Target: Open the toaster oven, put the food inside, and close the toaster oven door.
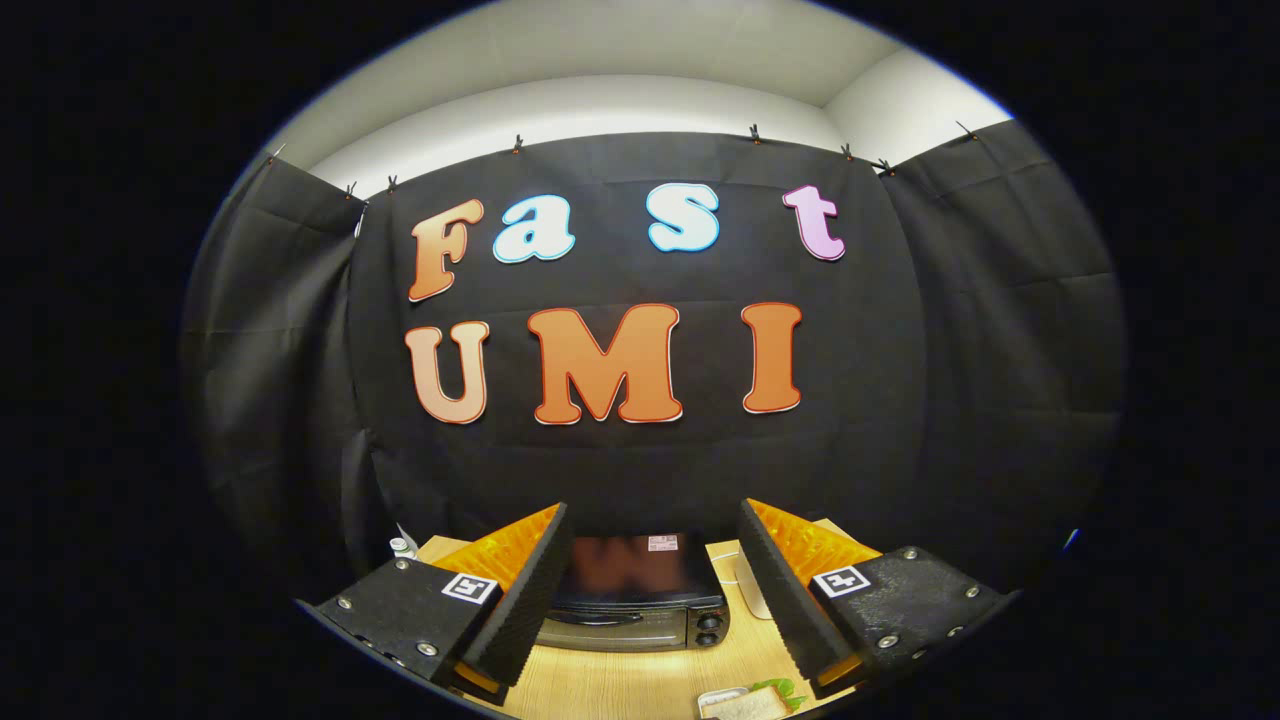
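The gripper (pixel 652 560) hung high above the wooden table (pixel 620 680), tipped so that it looked mostly at the booth's black cloth wall rather than down at the work. Its two fingers stood wide apart, gripping nothing, with open air between them.

Through that gap sat the toaster oven (pixel 640 600), well below and ahead of the fingertips, its door shut and its handle across the front, with two knobs (pixel 709 629) at its right side. Bare tabletop lay in front of the oven. The food, what looked like a sandwich (pixel 748 703) with a green leaf in a small tray, lay on the table nearer than the oven, beside the right finger. A small bottle (pixel 402 547) stood at the table's far left corner, and a pale object lay to the oven's right, too hidden to name.
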A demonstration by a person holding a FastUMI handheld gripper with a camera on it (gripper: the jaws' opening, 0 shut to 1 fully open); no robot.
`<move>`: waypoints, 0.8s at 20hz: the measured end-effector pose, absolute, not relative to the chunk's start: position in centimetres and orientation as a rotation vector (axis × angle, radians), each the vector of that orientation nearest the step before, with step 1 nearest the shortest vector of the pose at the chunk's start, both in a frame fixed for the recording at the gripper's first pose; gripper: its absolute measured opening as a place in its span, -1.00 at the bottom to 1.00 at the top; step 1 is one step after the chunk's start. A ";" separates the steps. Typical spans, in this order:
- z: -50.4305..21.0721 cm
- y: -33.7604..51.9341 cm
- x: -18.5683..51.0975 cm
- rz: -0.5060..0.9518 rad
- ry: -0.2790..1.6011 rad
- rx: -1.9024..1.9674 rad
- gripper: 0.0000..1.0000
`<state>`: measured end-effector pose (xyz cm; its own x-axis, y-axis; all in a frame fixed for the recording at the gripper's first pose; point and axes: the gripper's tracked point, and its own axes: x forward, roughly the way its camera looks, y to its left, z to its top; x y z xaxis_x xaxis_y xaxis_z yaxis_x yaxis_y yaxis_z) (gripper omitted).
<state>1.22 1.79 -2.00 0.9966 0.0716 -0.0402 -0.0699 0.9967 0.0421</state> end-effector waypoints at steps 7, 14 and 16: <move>-1.8 1.3 0.7 0.060 0.039 0.044 0.97; -2.4 1.4 0.9 0.054 0.047 0.056 0.97; -2.8 1.8 1.2 0.056 0.054 0.054 0.97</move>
